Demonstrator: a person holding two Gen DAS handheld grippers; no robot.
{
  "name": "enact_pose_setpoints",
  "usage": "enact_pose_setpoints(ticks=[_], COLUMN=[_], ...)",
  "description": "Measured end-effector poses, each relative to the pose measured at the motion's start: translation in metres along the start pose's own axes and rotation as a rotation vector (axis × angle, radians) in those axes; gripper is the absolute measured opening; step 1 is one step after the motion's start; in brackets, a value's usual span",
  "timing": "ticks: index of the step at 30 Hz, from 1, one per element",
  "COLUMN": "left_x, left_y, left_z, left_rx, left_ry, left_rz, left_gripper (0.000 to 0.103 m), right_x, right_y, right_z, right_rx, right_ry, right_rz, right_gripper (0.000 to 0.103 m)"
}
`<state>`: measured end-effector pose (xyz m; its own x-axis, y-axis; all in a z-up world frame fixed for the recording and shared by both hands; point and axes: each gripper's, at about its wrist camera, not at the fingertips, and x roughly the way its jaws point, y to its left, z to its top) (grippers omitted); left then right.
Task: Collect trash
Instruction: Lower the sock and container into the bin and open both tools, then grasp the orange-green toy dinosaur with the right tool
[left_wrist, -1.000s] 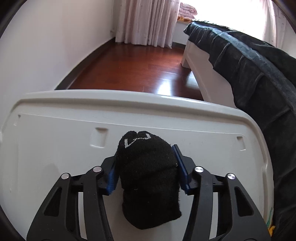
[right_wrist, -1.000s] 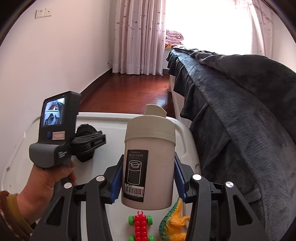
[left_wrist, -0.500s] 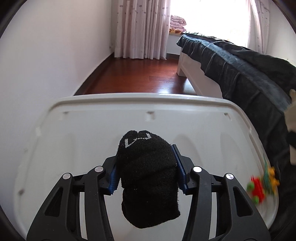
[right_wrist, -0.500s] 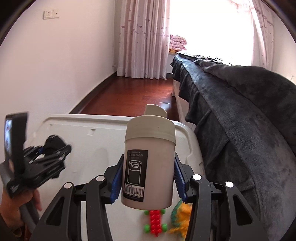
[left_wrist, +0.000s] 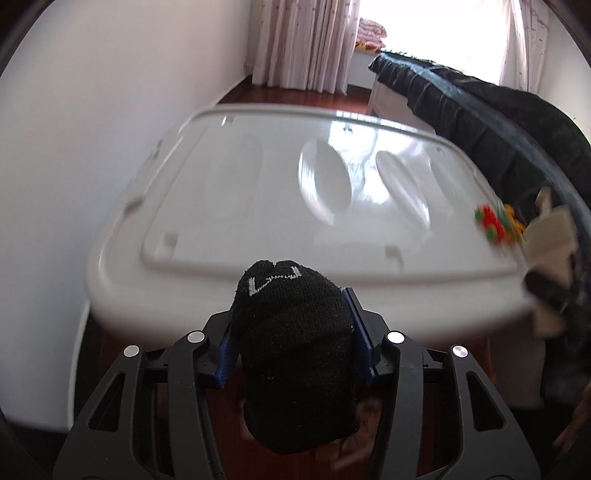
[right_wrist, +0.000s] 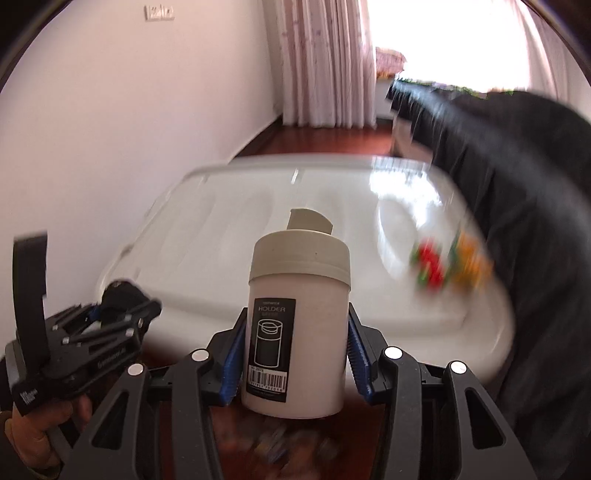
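Observation:
My left gripper (left_wrist: 291, 328) is shut on a black knitted sock (left_wrist: 295, 354), held in the air in front of the near edge of a white plastic bin lid (left_wrist: 258, 177). My right gripper (right_wrist: 295, 332) is shut on a white container with a beige flip cap (right_wrist: 297, 317), also held in front of the lid's near edge. The left gripper with the sock shows at the lower left of the right wrist view (right_wrist: 99, 325). The container shows blurred at the right edge of the left wrist view (left_wrist: 550, 240).
A red toy (right_wrist: 430, 266) and an orange dinosaur toy (right_wrist: 469, 264) lie on the lid's right side. A bed with a dark blanket (right_wrist: 517, 184) runs along the right. A white wall (left_wrist: 92, 129) is on the left, with a red wood floor and curtains (right_wrist: 325, 62) beyond.
Both grippers have pulled back toward me from above the lid to in front of its near edge, still holding the sock and the container. The view is motion-blurred now.

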<state>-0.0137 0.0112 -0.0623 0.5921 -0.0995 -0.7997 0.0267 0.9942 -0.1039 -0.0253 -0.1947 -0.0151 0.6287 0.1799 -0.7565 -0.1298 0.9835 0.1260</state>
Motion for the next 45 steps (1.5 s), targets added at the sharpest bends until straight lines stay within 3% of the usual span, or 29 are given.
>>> enact_pose_setpoints(ticks=[6,10,17,19,22,25,45], left_x=[-0.004,0.008,0.006,0.007,0.008,0.005,-0.014], left_y=[-0.001,0.0,0.006,0.007,0.005,0.002,-0.014], left_z=[-0.055,-0.077,-0.082,-0.082,-0.081,-0.079,-0.056], left_rx=[0.028,0.021,0.019,0.007,-0.012,0.004,0.039], left_ry=[0.041,0.107,0.097,0.106,0.124,0.119,0.036], left_rz=[-0.001,-0.009,0.013,0.017,0.021,0.059,0.039], left_gripper=[0.049,0.049,0.05,0.054,0.072,0.082,0.083], right_x=[0.022,0.039,0.052,0.055,0.055,0.05,0.03], right_y=[0.023,0.032,0.035,0.034,0.031,0.029,0.0], right_z=[-0.089,-0.115,-0.136,-0.14,-0.137,-0.132,-0.103], right_rx=[0.028,0.024,-0.01,-0.002,0.036,0.044,0.089], right_ry=[0.162,0.238,0.29,0.322,0.336,0.303,0.192], right_rz=[-0.003,-0.019,-0.078,-0.086,-0.084,-0.1,-0.15], right_gripper=[0.048,0.047,0.047,0.048,0.067,0.072,0.074])
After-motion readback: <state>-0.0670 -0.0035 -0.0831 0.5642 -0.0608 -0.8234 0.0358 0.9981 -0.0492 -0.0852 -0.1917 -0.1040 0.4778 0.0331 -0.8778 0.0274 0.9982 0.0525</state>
